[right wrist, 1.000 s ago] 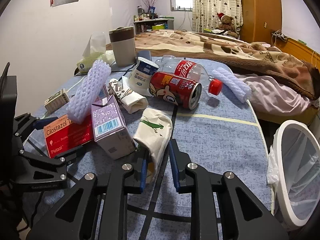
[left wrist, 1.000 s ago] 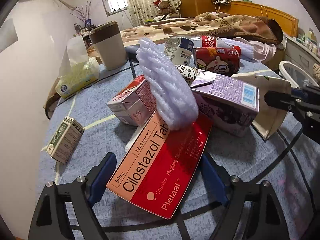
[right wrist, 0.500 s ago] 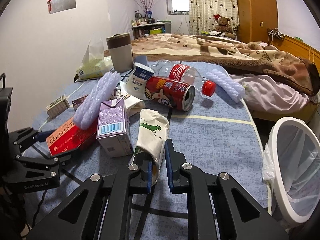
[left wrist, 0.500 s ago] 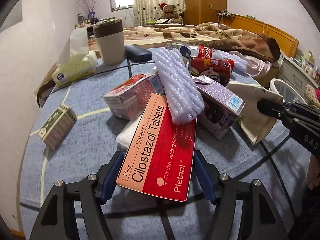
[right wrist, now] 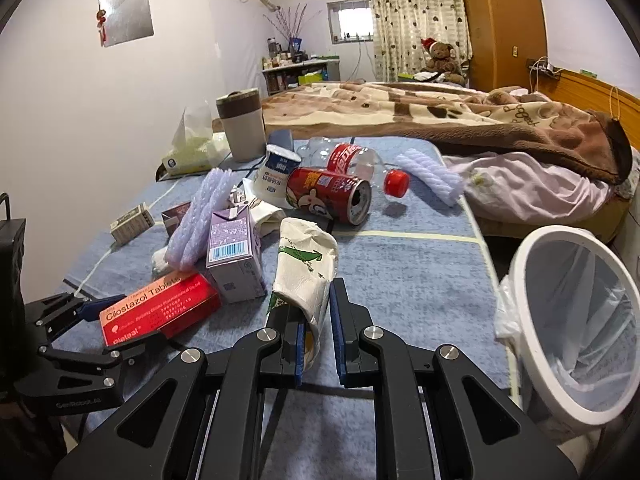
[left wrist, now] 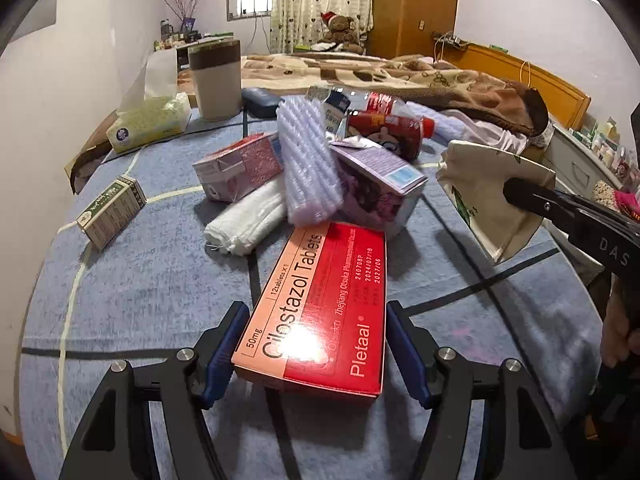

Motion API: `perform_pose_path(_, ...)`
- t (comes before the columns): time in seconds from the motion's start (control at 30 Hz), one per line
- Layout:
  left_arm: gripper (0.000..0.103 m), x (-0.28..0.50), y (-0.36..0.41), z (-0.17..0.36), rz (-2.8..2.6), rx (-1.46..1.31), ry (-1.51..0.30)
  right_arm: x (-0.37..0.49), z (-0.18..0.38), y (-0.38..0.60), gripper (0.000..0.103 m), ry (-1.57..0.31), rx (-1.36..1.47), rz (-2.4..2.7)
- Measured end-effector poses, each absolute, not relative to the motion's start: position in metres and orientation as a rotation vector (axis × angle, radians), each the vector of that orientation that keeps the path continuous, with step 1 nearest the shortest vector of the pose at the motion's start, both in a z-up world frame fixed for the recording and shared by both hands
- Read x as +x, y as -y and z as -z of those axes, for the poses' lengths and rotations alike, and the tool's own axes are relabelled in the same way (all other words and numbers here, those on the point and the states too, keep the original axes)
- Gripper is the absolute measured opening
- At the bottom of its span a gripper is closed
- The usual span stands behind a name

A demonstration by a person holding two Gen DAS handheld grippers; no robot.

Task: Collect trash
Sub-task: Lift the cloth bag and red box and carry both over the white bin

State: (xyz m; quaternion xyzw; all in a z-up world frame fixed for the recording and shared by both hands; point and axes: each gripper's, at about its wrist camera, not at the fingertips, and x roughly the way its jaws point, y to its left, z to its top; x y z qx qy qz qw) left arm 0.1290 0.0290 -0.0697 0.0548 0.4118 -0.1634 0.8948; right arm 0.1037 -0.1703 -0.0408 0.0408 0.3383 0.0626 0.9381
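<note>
My left gripper (left wrist: pixel 314 346) is shut on the red and orange Cilostazol tablet box (left wrist: pixel 320 300) and holds it lifted off the blue table; it also shows in the right wrist view (right wrist: pixel 156 312). My right gripper (right wrist: pixel 316 340) is shut on a crushed white paper cup (right wrist: pixel 306 268) with green print and holds it above the table; the cup also shows in the left wrist view (left wrist: pixel 496 192). A white bin (right wrist: pixel 576 320) lined with a clear bag stands to the right of the table.
On the table lie a purple carton (right wrist: pixel 236 256), a lilac foam net (right wrist: pixel 200 216), a red can (right wrist: pixel 328 196), a plastic bottle (right wrist: pixel 360 164), a yoghurt cup (right wrist: pixel 276 172), a pink carton (left wrist: pixel 240 166), a white cloth (left wrist: pixel 248 220), a small green box (left wrist: pixel 112 210), a tissue pack (left wrist: pixel 148 122) and a mug (left wrist: pixel 216 78).
The left gripper has closed on the tablet box and pulled it back and up from under the foam net. The right gripper has lifted the paper cup off the table.
</note>
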Motion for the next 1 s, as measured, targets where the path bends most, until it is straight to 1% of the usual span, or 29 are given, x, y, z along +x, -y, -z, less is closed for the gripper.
perform_pose_path(0.23,0.068,0.116,-0.017,0.068,0.353,0.114,-0.858,0.091,0.034,0.183,0.012,-0.660,0.100,-0.105)
perform_pose_path(0.6,0.069,0.141,0.004,0.087,0.334,0.143,-0.917,0.084,0.032,0.192,0.012,-0.642,0.117,-0.094)
perform_pose_path(0.67,0.069,0.146,0.007,0.086,0.328,0.141,-0.920,0.084,0.032,0.195,0.012,-0.641,0.120,-0.088)
perform_pose_path(0.7,0.066,0.147,0.008,0.085,0.331,0.139,-0.918,0.083,0.032,0.196,0.012,-0.640,0.123,-0.087)
perform_pose_path(0.83,0.065,0.142,0.014,0.083,0.315,0.157,-0.906,0.080,0.030,0.203,0.012,-0.629,0.131,-0.076)
perform_pose_path(1.0,0.065,0.126,0.020,0.062,0.333,0.132,-0.852,0.075,0.026,0.215,0.012,-0.613,0.148,-0.063)
